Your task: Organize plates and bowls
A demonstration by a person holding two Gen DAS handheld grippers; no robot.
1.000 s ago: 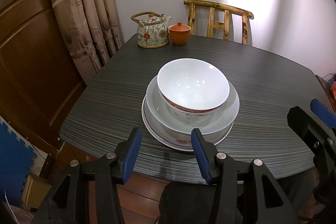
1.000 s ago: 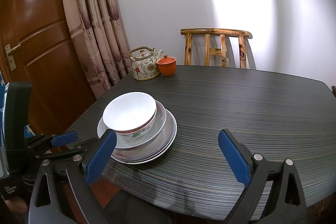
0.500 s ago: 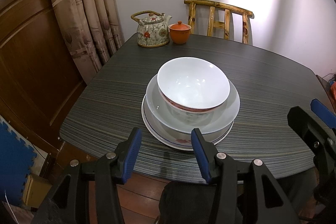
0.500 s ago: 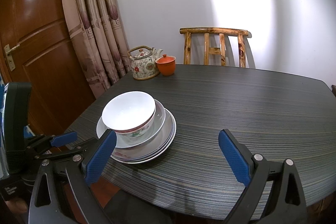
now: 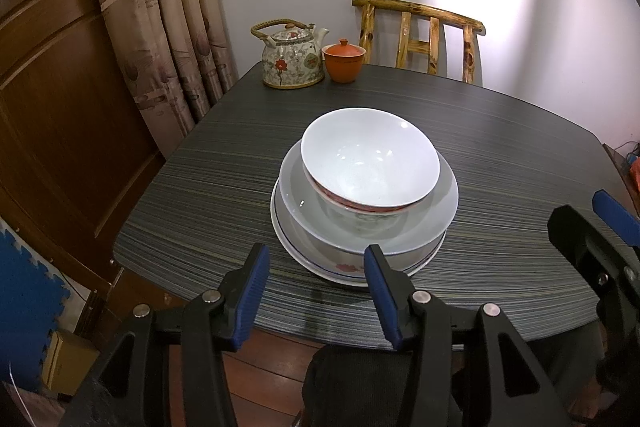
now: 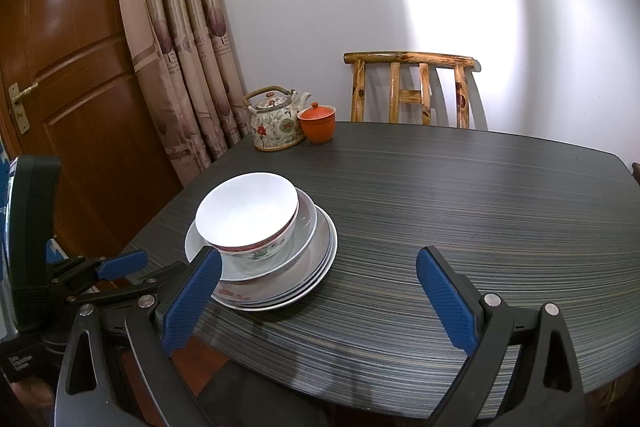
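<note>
A white bowl point(image 5: 368, 159) with a red-patterned outside sits nested on a wider shallow white bowl point(image 5: 432, 223), which rests on a stack of white plates point(image 5: 344, 269) on the dark striped table point(image 5: 520, 155). The stack also shows in the right wrist view, with the bowl point(image 6: 248, 213) on the plates point(image 6: 304, 287). My left gripper point(image 5: 316, 259) is open and empty, just in front of the stack near the table's front edge. My right gripper point(image 6: 320, 271) is open and empty, to the right of the stack; its left finger overlaps the plates' edge in view.
A floral teapot point(image 5: 292, 61) and an orange lidded cup point(image 5: 343, 63) stand at the table's far left corner. A wooden chair point(image 5: 420, 35) is behind the table. Curtains point(image 5: 168, 11) and a wooden door point(image 6: 80, 99) are to the left.
The right wrist view has shifted slightly; the stack of dishes has not moved. Both grippers stay open.
</note>
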